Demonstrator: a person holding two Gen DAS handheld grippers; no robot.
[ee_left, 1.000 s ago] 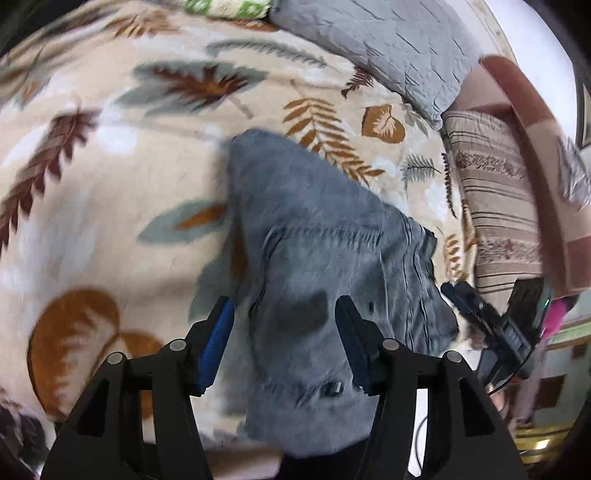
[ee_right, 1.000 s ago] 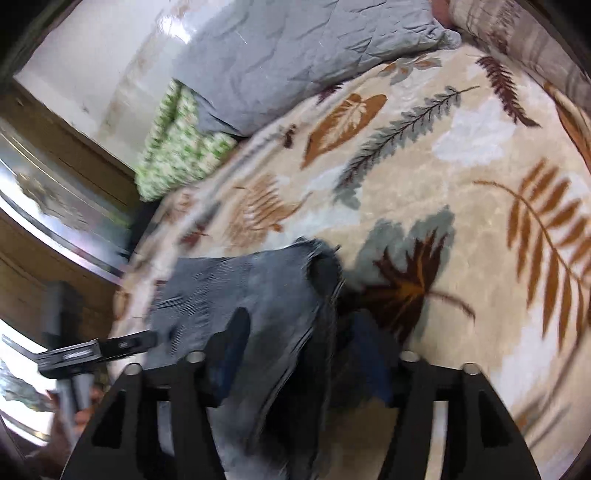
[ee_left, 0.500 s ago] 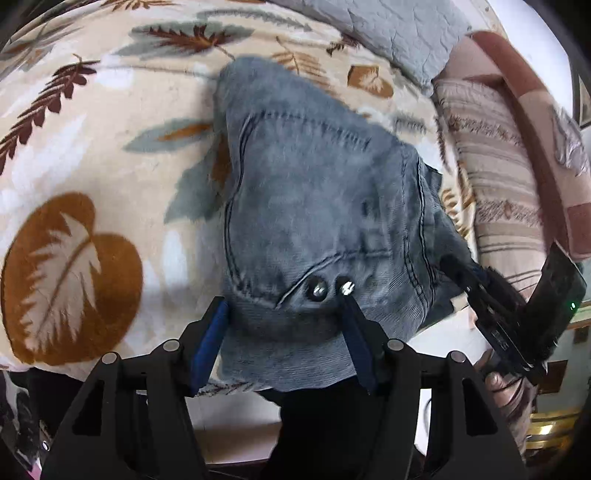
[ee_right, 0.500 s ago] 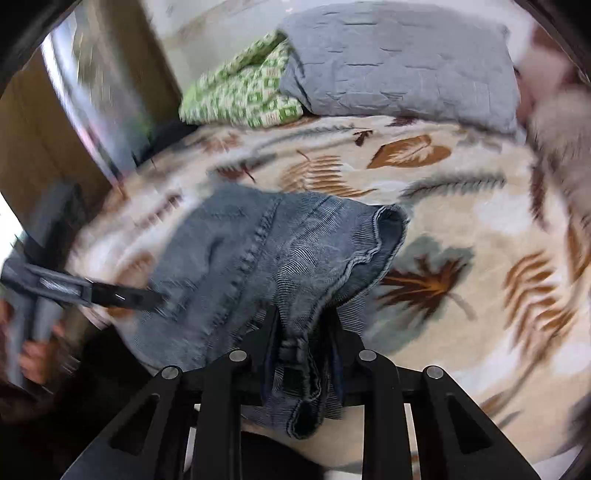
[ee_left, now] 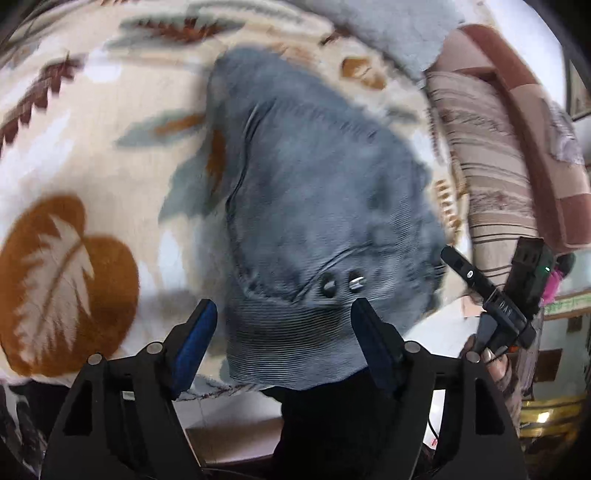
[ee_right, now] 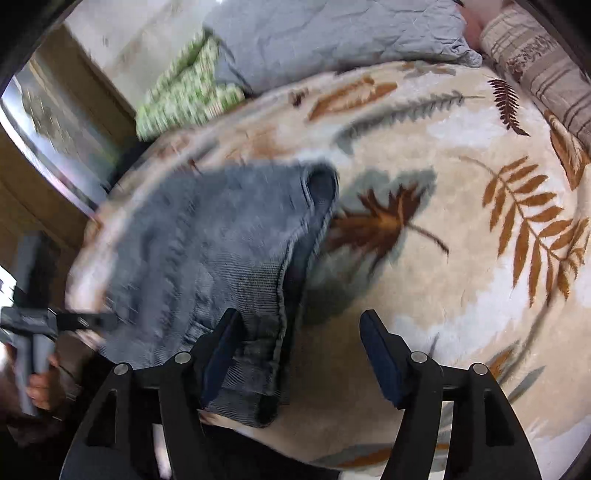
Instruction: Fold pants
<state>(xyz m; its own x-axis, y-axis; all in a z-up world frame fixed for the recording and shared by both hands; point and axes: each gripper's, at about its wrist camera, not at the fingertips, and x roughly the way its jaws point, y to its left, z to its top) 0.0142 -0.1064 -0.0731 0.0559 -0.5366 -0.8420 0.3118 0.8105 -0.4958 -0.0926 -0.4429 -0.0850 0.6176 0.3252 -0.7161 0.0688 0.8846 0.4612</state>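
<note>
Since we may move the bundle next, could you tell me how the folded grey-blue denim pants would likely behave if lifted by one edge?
The folded grey-blue denim pants would probably sag and unfold, since the layers lie loose and rumpled. The stacked thick waistband suggests some heft. On the plush leaf-print blanket, pushing would likely bunch them rather than slide them.

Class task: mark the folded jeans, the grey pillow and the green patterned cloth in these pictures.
folded jeans [ee_left: 317,206], left wrist view, middle of the denim.
grey pillow [ee_right: 332,33], right wrist view, centre of its crinkled face.
green patterned cloth [ee_right: 184,92], right wrist view, middle of the bundle.
</note>
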